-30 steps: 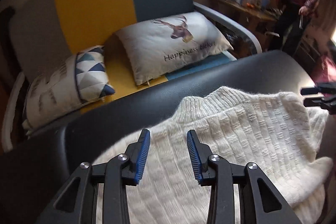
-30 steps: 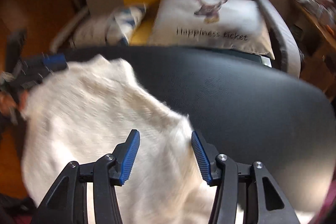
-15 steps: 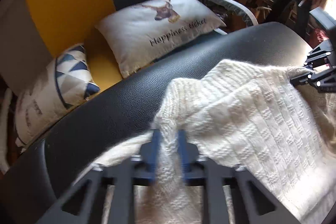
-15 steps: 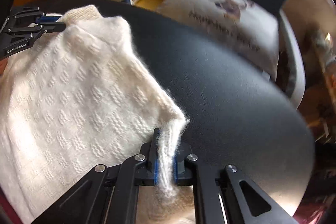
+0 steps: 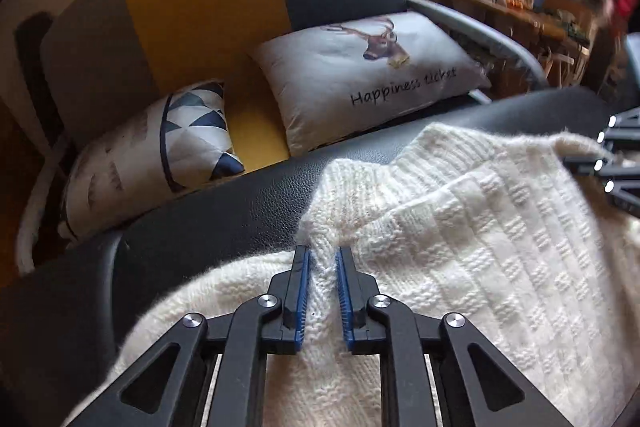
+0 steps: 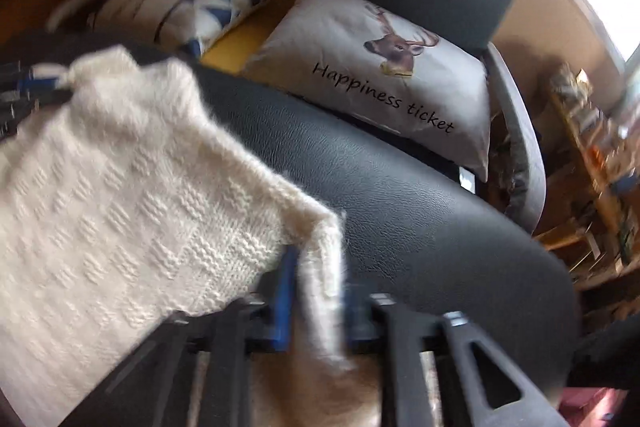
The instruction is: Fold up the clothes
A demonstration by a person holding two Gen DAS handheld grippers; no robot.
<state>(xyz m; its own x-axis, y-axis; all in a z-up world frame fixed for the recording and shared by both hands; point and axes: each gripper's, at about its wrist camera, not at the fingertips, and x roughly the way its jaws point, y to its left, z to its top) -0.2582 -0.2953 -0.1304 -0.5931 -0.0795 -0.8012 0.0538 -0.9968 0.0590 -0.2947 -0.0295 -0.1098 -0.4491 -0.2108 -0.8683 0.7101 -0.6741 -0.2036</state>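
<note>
A cream knitted sweater (image 5: 480,247) lies spread on a black leather surface (image 5: 220,219), collar towards the sofa. My left gripper (image 5: 322,253) pinches a raised fold of the knit beside the collar; its blue pads press on the fold while the jaws open slightly. In the right wrist view my right gripper (image 6: 318,267) is blurred at the sweater's (image 6: 120,207) other shoulder corner. Its jaws are opening, and a ridge of knit stands between them with the pads drawn apart from it. Each gripper shows at the edge of the other's view: right gripper (image 5: 616,163), left gripper (image 6: 32,87).
Behind the black surface (image 6: 400,207) stands a yellow and dark teal sofa (image 5: 208,7) with a deer pillow (image 5: 360,75) and a triangle-patterned pillow (image 5: 160,143). A cluttered wooden shelf (image 5: 520,7) runs along the far right wall.
Both grippers went from open above the sweater to closed on folds at its shoulders. The right jaws have since spread again. The left gripper has sunk a little.
</note>
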